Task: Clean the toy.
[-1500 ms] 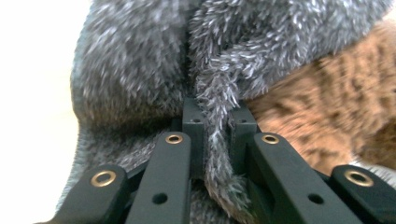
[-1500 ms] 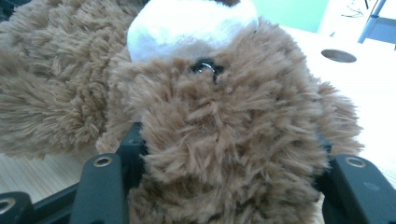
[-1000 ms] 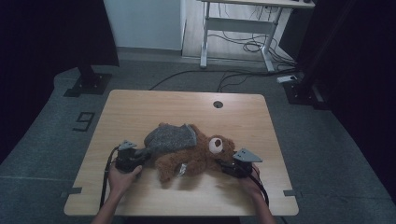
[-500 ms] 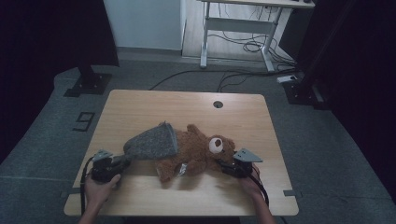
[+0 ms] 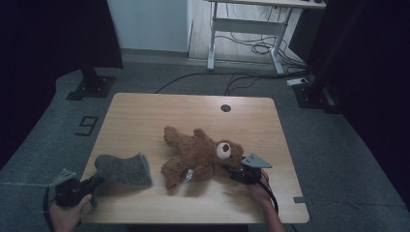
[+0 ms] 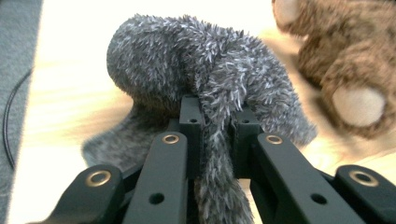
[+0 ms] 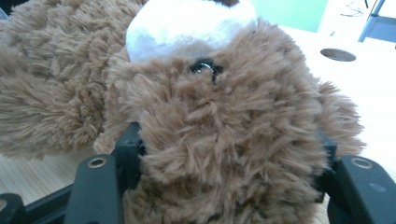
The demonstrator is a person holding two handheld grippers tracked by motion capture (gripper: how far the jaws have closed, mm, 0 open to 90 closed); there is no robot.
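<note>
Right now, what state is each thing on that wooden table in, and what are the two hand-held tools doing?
Brown plush teddy bear: lying flat on the table, bare, head clamped.
Grey fuzzy fabric garment: off the bear, lying beside it near the table's left edge, one fold pinched.
Left gripper: fingers shut on the garment.
Right gripper: fingers shut on the bear's head.
Light wooden table: upright, the bear and garment on it.

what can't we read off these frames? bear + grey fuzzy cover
- High view: right tool tips hidden behind the bear head.
- Right gripper view: fur covers the tips; the bear's body is cut off at the left edge.
- Left gripper view: grey cover hides whatever lies beneath it; bear blurred.
</note>
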